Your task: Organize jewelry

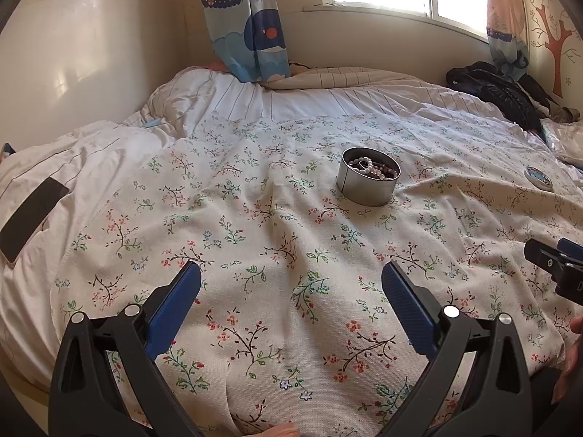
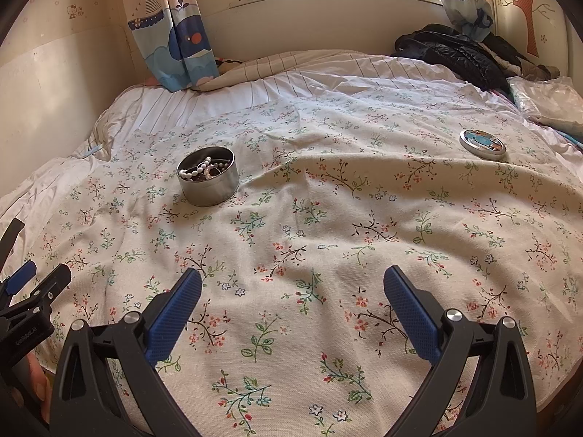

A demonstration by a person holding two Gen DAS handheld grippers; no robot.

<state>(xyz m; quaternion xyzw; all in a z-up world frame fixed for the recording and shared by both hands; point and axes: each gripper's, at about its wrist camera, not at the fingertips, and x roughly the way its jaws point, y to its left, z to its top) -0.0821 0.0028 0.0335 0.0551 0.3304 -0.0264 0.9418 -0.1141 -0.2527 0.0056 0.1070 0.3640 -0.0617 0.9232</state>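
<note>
Claws hang spread and empty over the bed (image 2: 291, 218): left claw (image 1: 291, 284), right claw (image 2: 292, 286). Ahead, the open tin (image 2: 208, 176) already holds beads (image 2: 198, 171), seemingly all the jewelry. Its lid (image 2: 482, 144) lies well apart, not yet fitted.

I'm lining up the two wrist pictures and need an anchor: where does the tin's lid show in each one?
Left wrist view: the lid lies flat on the floral cloth at the far right edge, right of the open tin.
Right wrist view: the lid lies upper right, well apart from the tin at left centre.
Shared landmark: the whale curtain hanging behind the bed.
</note>
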